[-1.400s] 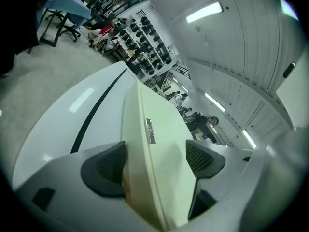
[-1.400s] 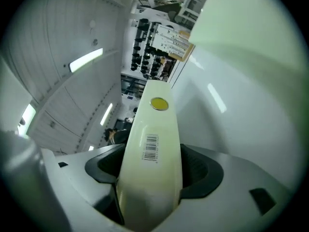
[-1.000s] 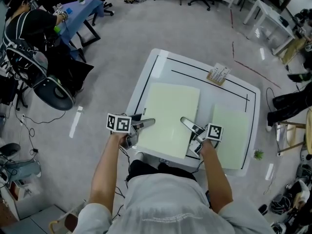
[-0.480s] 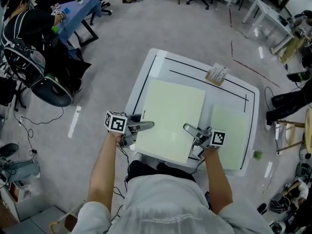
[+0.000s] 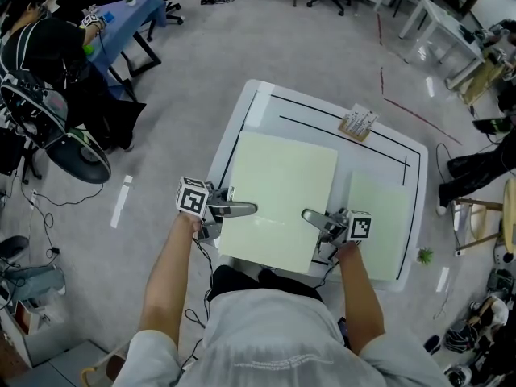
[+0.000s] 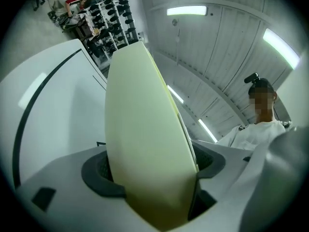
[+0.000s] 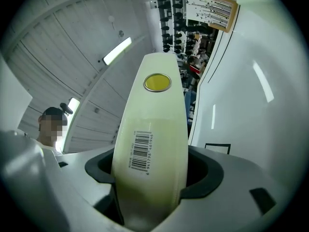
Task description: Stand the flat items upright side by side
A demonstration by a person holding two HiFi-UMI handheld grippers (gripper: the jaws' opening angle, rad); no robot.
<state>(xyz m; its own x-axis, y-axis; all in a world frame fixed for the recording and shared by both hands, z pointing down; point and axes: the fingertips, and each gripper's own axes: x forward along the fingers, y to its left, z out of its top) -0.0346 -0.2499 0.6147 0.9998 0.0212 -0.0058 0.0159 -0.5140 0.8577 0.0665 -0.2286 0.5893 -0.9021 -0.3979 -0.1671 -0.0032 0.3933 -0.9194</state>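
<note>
My left gripper (image 5: 239, 210) was clamped on the left edge of the pale green folder (image 5: 278, 192). My right gripper (image 5: 314, 216) was clamped on its right edge, so I held it broad face up over the counter (image 5: 379, 147). I judged 0 of 2 items upright. This folder was not yet stood, and the second folder (image 5: 380, 224) lay flat at the right.

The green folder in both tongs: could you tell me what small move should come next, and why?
Probably tip the green folder onto its edge: left tongs and right tongs clamp its sides, but it hangs roughly flat over the table.
</note>
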